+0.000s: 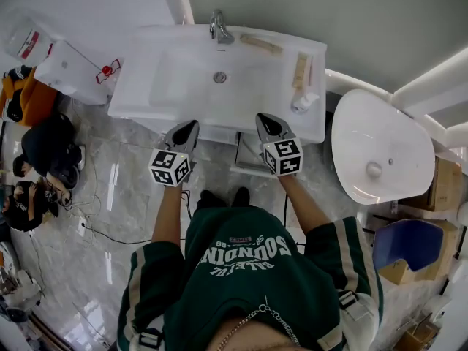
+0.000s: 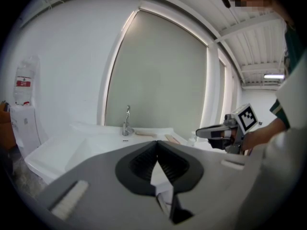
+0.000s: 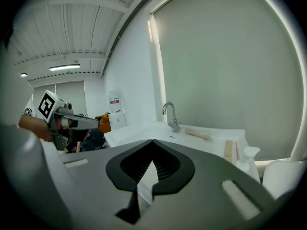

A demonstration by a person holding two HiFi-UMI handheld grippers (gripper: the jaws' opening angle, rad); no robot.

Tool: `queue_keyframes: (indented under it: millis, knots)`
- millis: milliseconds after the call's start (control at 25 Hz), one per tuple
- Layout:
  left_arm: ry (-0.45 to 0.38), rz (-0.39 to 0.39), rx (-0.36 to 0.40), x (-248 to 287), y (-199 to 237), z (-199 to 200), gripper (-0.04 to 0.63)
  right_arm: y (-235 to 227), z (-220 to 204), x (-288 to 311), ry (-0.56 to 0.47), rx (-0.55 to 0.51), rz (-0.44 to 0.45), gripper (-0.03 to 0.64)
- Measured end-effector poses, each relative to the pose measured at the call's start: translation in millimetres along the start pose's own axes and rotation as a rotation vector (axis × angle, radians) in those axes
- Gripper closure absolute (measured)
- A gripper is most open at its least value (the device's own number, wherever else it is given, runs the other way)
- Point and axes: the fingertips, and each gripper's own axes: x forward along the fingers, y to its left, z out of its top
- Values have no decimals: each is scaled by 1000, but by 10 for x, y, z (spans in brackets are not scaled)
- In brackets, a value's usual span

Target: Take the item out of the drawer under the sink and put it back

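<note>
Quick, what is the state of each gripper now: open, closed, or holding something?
Grey left gripper: jaws closed, tips together, holding nothing.
Grey right gripper: jaws closed, tips together, holding nothing.

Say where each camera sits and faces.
Head view: on the head, looking steeply down at the sink; green sweatshirt, left tongs, right tongs show.
Left gripper view: rides the left tongs, faces the faucet; shut jaws, right tongs beside.
Right gripper view: rides the right tongs, faces the faucet; shut jaws.
All share the faucet.
</note>
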Motion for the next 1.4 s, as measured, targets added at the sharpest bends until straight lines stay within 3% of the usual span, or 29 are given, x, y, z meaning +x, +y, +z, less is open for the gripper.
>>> queue_keyframes:
  millis: [400, 1400]
  knots:
    - [-53, 20, 21, -56, 44, 176, 546, -42, 520, -165, -137, -28, -11, 615]
    - [-30, 1, 5, -104, -46, 35, 546, 52, 422, -232, -122, -13, 2, 615]
